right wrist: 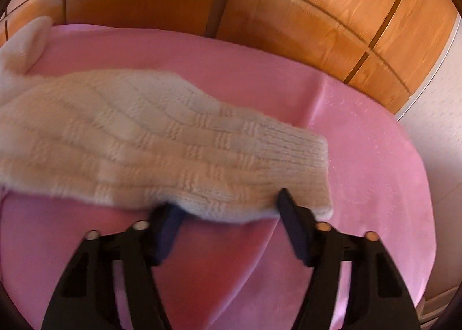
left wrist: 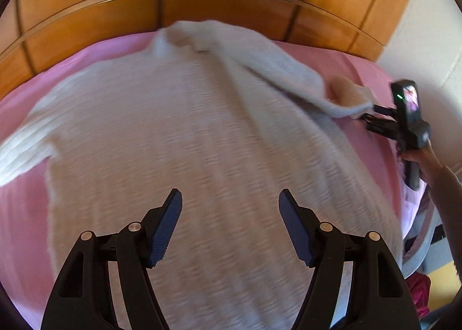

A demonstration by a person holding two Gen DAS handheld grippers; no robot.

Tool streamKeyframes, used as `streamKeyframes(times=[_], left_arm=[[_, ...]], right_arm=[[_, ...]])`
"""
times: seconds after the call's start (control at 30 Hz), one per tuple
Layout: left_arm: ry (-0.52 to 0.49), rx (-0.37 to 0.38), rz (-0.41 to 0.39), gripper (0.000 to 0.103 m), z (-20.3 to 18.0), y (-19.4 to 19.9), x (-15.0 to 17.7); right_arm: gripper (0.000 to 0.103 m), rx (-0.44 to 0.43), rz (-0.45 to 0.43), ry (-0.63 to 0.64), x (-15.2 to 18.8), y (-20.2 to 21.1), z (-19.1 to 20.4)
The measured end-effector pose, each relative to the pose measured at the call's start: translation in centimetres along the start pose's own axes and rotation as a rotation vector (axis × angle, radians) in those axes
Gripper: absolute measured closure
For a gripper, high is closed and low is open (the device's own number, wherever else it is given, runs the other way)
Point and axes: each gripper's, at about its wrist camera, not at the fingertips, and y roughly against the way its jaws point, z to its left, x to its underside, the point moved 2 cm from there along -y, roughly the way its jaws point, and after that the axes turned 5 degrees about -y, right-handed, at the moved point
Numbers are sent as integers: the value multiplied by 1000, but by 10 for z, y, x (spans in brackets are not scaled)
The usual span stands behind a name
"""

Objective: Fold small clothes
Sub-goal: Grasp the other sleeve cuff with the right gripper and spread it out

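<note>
Over the sweater the left gripper gapes; right gripper, wide, seemingly straddles the sleeve.

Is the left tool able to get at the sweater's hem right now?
Probably yes: the left tool hangs open over the sweater body, with nothing between its fingers. The hem itself lies below the frame, unseen.

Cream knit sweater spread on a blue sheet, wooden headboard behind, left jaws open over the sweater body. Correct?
Not quite: the sheet is pink, not blue, as both wrist views show. The rest holds. The cream knit sweater lies spread on it, the wooden headboard stands behind, and the left gripper has its jaws open over the sweater body.
</note>
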Motion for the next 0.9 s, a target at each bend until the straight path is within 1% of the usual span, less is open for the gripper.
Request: streamKeyframes(times=[0.03,0.07,0.1,0.17,0.23,0.27,0.3,0.37,0.4,0.5,0.6,0.67,0.7,0.77,0.83,0.9], left_arm=[[-17,8,0,35,-5,-3,-3],[-39,24,3,35,-11,-8,-9],[-57,46,11,35,-17,-16,-15],[-58,58,11,35,-20,-26,-24],[-58,83,15,35,-22,-39,-37],[-54,80,18,35,-22,-46,-43],[-60,90,22,35,-22,-53,-49],[-80,103,28,35,-23,-62,-57],[-90,107,32,35,-24,-65,-60],[-122,134,32,35,-28,-75,-77],[-137,181,15,35,-33,-83,-100],[-132,212,-4,35,-34,-87,-116],[-129,232,-3,32,-37,-94,-125],[-90,255,-10,30,-37,-108,-146],[-53,296,-35,30,-36,-118,-170],[2,303,-66,30,-36,-128,-203]], right_arm=[[68,-8,7,6,0,1,-1],[94,15,16,30,2,4,0],[97,19,17,40,-3,5,4],[97,-15,9,23,-4,20,0],[97,-35,-17,7,-4,46,-9],[97,-55,-27,-3,-3,62,-13],[98,-83,-40,-8,0,85,-19],[98,-125,-51,3,7,120,-24],[98,-147,-50,15,12,140,-26],[98,-189,-22,41,27,183,-30],[98,-199,5,14,44,209,-37],[98,-229,10,-55,47,219,-52],[98,-235,9,-78,45,220,-60],[98,-254,-7,-161,36,223,-84],[98,-259,-12,-234,23,213,-109],[98,-261,15,-319,5,186,-136]])
